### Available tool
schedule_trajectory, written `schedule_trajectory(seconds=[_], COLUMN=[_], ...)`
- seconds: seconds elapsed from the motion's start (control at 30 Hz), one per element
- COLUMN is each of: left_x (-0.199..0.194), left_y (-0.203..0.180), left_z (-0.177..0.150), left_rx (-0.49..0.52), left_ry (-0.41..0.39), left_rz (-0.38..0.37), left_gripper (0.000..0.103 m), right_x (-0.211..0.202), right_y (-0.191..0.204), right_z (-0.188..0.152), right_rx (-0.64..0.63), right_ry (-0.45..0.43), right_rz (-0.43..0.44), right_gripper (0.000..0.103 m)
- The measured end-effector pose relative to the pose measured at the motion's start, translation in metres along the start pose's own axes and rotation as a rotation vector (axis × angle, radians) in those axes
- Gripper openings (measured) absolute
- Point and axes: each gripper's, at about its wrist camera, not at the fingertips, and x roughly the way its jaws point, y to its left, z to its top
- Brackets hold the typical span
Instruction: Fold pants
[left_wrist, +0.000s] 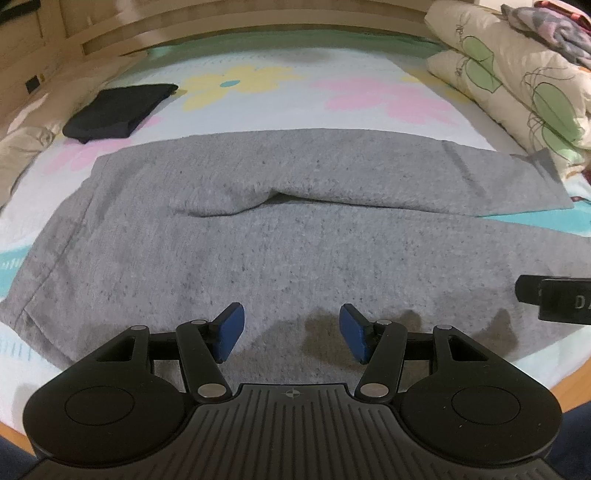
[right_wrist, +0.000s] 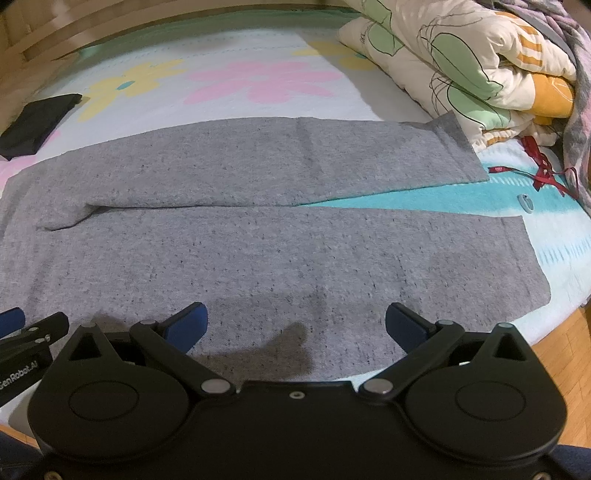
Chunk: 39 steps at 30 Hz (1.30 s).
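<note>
Nearest, the left tongs (left_wrist: 291, 332) and right tongs (right_wrist: 295, 325) gape wide and empty above the grey pants (right_wrist: 229, 251) spread flat on the bed (right_wrist: 258, 48), waistband end cut off leftward, a folded dark garment (left_wrist: 118, 110) beyond.

Grey pants (left_wrist: 295, 240) lie flat, unfolded, legs apart.

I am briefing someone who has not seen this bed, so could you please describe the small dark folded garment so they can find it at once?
Start from the flowered bed sheet, where grey pants lie spread across the near half. Look beyond their waistband end toward the far left corner: the folded black garment lies there, apart from the pants. It is the only black, compactly folded thing on the bed.
</note>
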Motion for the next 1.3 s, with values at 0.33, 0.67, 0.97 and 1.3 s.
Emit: schedule_trajectory(seconds=[0.33,0.67,0.97,1.3], left_x=[0.003,-0.038,-0.013,-0.019], left_y=[0.001,-0.005,-0.003,0.009], left_z=[-0.008,0.007,0.008,0.030], left_rx=[0.033,0.020,0.052,0.043], left_ry=[-0.066,-0.143,-0.095,-0.190], left_rz=[0.096,0.107,0.073,0.062], left_gripper=[0.056,0.054,0.054,0.054], right_x=[-0.002,-0.003,0.006,0.005], right_y=[0.014,0.012,-0.005,0.004], right_z=[0.005,0.001,-0.004,0.006], right_rx=[-0.044,-0.031,0.128,-0.032], right_ry=[-0.026,-0.053,-0.041,0.052], right_rz=[0.003,0.069,-0.092,-0.116], right_gripper=[0.102,0.102,0.102,0.102])
